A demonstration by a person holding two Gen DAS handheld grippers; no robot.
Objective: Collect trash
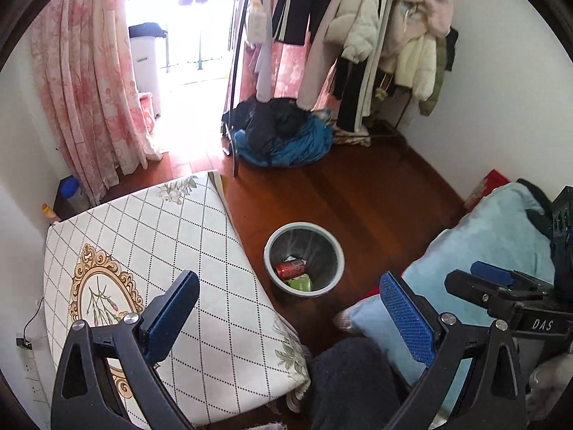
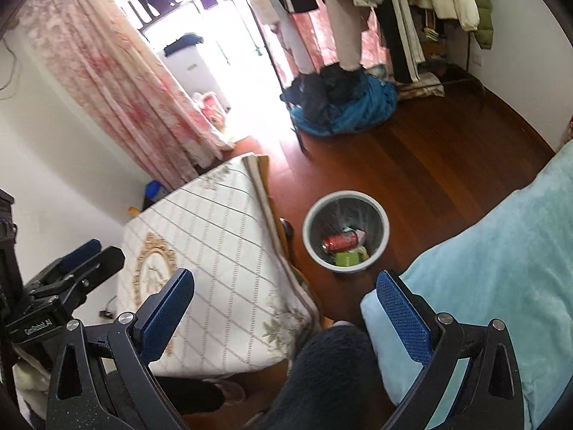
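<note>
The bench with its diamond-patterned cloth sits at left. Both the left tongs and right tongs gape wide, holding nothing. Just right of the bench, on the wooden floor, the grey wastebasket holds a red can and a green carton. A light-blue blanket lies at right.

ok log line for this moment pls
left tongs open, empty | right tongs open, empty | bin on floor: red can, green item inside
</note>
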